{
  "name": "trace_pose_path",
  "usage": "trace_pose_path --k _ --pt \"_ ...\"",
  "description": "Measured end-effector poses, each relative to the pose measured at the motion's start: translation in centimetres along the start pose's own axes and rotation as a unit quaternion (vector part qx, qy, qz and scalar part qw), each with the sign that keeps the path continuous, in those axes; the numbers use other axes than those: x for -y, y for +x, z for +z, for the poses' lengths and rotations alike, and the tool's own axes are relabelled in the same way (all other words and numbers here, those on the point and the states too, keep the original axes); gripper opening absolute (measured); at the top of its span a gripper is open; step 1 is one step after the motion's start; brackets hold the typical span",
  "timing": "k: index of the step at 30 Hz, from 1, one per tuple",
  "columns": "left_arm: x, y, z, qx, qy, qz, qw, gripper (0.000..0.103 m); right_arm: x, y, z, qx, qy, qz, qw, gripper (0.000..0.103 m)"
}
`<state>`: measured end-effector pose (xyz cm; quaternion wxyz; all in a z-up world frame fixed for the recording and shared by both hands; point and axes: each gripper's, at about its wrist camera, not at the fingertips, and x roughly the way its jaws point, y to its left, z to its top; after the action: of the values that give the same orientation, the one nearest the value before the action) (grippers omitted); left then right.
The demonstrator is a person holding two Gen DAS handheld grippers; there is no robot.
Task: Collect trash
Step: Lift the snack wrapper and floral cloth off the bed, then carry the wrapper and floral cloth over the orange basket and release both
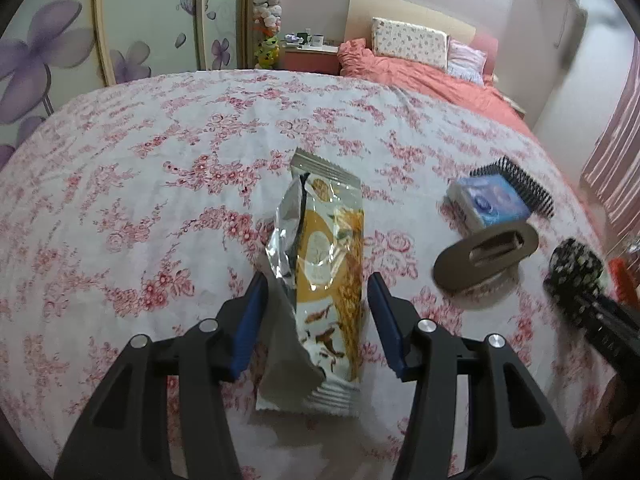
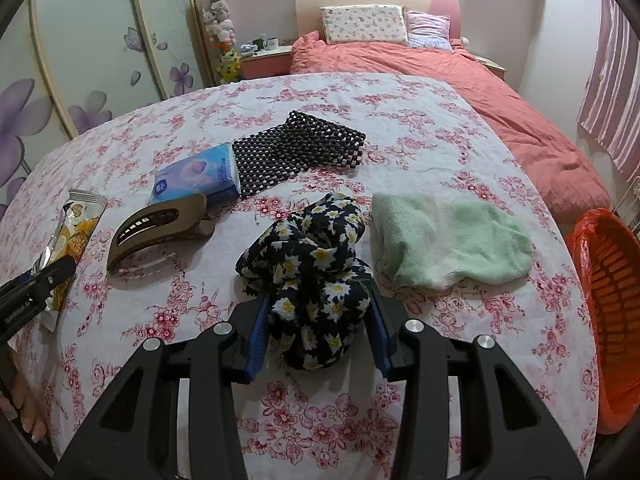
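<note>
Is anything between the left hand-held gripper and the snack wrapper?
No. The left hand-held gripper already straddles the snack wrapper on the flowered tablecloth, a finger on each side; nothing lies between them.

Little can be read here. In the right wrist view, small white lettering runs along the black body of the other gripper [image 2: 36,288], far off to the left of the fingers; it looks like a maker's name, but the letters are too small and skewed to spell out with any confidence. The snack wrapper [image 1: 324,272] lying between the fingers in the left wrist view carries pictures and a round emblem, with no legible words. The blue tissue pack [image 2: 196,178], ahead and left of the fingers, shows a small white logo and print too blurred to read.
</note>
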<state>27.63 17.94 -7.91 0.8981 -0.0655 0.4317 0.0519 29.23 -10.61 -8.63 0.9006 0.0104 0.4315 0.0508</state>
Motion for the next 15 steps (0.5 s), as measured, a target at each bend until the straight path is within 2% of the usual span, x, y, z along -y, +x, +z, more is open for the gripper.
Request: trace_pose_path --k 2,3,6,15 --pt "0.4 -0.2 -0.2 -0.002 0.010 0.010 0.9999 0.047 -0.1 -0.1 -0.1 0.001 -0.002 0.005 1.000 0.040" --pt "0.5 -0.3 -0.3 -0.001 0.013 0.016 0.9998 0.043 -0.2 -0.1 -0.1 0.002 -0.002 0.014 1.000 0.030" --pt "0.7 -0.3 -0.3 0.000 0.019 0.016 0.9997 0.037 -0.4 -0.5 -0.3 0.007 -0.004 0.026 1.000 0.022" --pt "1.2 -2.0 -0.1 0.020 0.022 0.006 0.9995 0.035 0.4 -2.9 0.3 0.034 0.016 0.058 0.998 0.021"
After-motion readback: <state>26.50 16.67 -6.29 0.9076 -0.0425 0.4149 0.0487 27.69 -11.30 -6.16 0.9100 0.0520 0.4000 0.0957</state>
